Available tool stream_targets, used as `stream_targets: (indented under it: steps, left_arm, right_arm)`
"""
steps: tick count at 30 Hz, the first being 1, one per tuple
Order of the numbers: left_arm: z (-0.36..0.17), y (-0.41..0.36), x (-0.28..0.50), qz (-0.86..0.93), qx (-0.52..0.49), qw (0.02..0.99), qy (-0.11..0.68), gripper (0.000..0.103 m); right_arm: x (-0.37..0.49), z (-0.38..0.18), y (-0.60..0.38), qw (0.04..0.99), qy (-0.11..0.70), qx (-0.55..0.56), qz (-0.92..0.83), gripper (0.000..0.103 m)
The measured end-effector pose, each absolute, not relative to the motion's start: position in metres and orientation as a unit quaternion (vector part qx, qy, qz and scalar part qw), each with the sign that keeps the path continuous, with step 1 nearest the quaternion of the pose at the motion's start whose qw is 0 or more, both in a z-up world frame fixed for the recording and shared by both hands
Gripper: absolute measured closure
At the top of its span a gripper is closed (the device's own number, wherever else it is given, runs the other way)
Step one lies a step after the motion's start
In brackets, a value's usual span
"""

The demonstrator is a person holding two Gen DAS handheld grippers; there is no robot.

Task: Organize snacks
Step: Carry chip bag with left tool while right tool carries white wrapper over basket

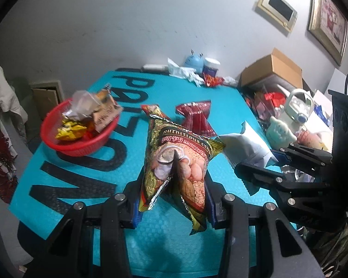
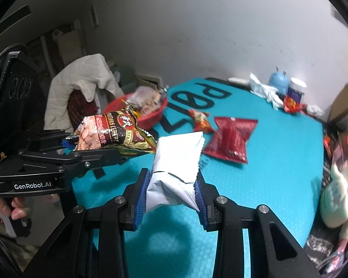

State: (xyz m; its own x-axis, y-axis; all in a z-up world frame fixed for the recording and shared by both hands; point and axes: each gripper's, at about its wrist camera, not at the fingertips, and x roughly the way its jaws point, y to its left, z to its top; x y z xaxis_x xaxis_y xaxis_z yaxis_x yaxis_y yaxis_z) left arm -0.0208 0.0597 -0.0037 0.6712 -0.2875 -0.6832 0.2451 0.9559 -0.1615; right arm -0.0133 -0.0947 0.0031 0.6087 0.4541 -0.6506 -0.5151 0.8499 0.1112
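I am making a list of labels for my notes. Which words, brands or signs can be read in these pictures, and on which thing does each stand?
"GenRobot.AI": on the left gripper body.
"NUTRITIOUS CEREAL", partly hidden: on the cereal packet held by that gripper.
Large black letters on the teal mat: cut off, not readable as a word.
White packet in the right gripper: no print visible.
Red packet: blurred.

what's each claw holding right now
left claw: shut on cereal bag
right claw: shut on white packet
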Motion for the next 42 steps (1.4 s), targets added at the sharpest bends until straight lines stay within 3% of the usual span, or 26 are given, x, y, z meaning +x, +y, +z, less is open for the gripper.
stream_targets:
  steps: [25,42]
  left_arm:
    - [0.059,0.154,-0.015,-0.052,-0.028,0.952,0.300,0.062]
    - [0.027,0.211,0.038,-0.010,-0.067,0.941,0.332,0.062]
  right_arm:
    - [0.030,0.059,0.004,0.885,0.278,-0.089,0.361,0.067]
    - [0.103,0.012,0.081,0.849,0.295,-0.156,0.409,0.067]
